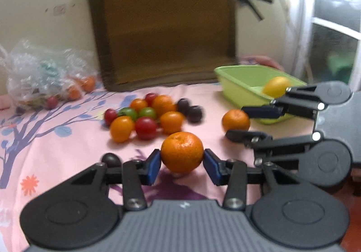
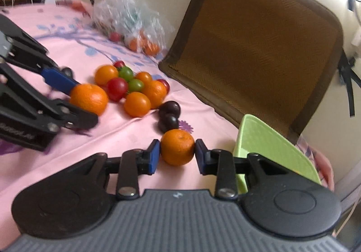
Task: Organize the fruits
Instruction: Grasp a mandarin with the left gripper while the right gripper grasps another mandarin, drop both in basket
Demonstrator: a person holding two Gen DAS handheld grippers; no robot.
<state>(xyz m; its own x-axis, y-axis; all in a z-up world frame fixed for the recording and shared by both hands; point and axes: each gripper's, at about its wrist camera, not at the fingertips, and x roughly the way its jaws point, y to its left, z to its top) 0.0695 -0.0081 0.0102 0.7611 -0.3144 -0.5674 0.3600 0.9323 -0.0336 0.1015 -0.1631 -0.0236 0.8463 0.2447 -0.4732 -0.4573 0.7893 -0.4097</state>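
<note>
— What has the left tool (image 1: pixel 182 155) got?

— One orange (image 1: pixel 180 150). Its blue pads (image 1: pixel 154 162) are drawn in narrow against both sides of it, low over the pink flowered sheet (image 1: pixel 67 150).

— And the right tool (image 2: pixel 177 151)?

— The same: a second orange (image 2: pixel 177 146) is pinched between its pads, just beside the green tub (image 2: pixel 259 139). So two oranges are held, one per tool.

— What lies past them?

— A heap beyond the left tool and to that side of the right one. I count four loose oranges (image 1: pixel 121 128), three small red fruits (image 1: pixel 145 128) and two small green ones (image 1: pixel 147 112), all touching or nearly so. Two dark purple fruits (image 1: pixel 191 109) sit together at the heap's edge, near the right tool. A third dark one (image 1: pixel 110 159) lies alone, close by the left tool's outer finger.

— Anything further out?

— A clear plastic bag (image 1: pixel 33 71) with more fruit inside, too crumpled to count, and a brown cushion (image 1: pixel 162 26) propped against the wall.

— Do the two cameras agree?

— Mostly. The left one looks into the tub and shows a single yellow fruit (image 1: pixel 276 86), a lemon by its look. The right one catches the tub at a slant and shows almost nothing of its contents.
</note>
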